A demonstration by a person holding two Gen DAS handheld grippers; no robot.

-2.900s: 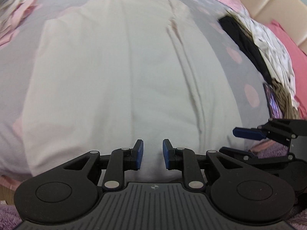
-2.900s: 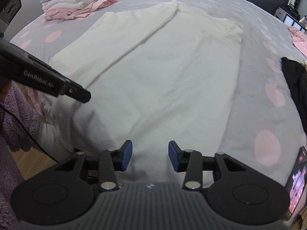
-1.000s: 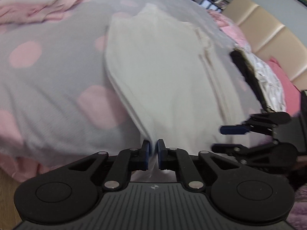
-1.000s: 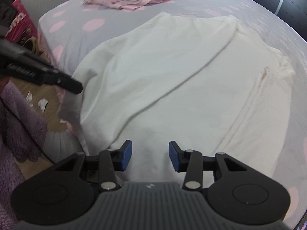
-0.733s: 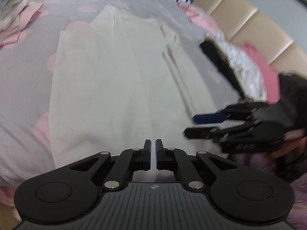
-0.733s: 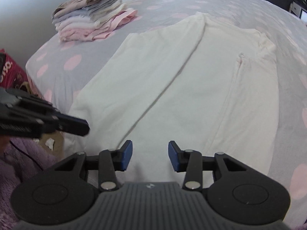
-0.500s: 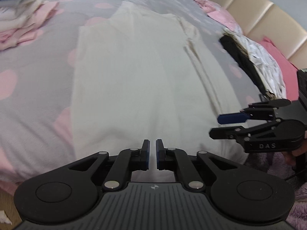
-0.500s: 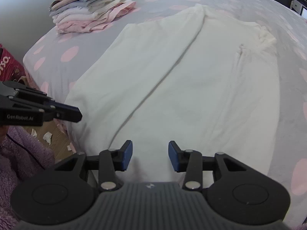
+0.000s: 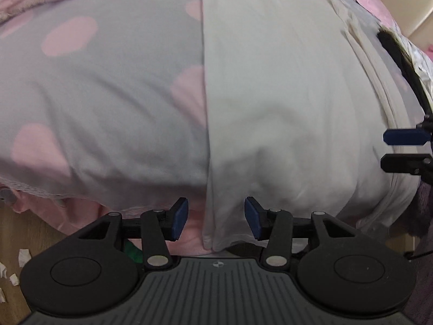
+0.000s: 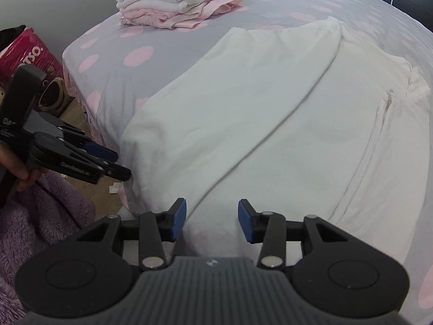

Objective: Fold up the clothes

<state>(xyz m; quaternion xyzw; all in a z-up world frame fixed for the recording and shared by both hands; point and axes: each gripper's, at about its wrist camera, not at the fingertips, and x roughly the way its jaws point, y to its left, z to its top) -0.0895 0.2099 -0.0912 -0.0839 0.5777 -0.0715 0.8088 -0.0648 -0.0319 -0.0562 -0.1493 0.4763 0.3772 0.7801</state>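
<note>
A cream long-sleeved top (image 9: 284, 94) lies flat on the bed, one sleeve folded along its body (image 10: 243, 86). Its hem hangs over the bed's near edge. My left gripper (image 9: 215, 218) is low at the hem's left corner with its jaws opening; the cloth's side edge lies between the blue pads, which do not press on it. In the right wrist view the left gripper (image 10: 121, 165) shows at that corner. My right gripper (image 10: 212, 220) stands open over the hem further right, nothing pinched; it also shows as the right gripper (image 9: 384, 149) at the left view's edge.
The grey sheet with pink dots (image 9: 94, 81) covers the bed. A stack of folded clothes (image 10: 176, 2) sits at the far left corner. A black garment (image 9: 392, 46) lies to the right. A red box (image 10: 21, 54) and paper scraps (image 9: 23, 256) are on the wooden floor.
My left gripper has dropped to the bed's edge at the hem's left corner, and its jaws have gone from shut to apart. The right gripper has stayed open over the hem.
</note>
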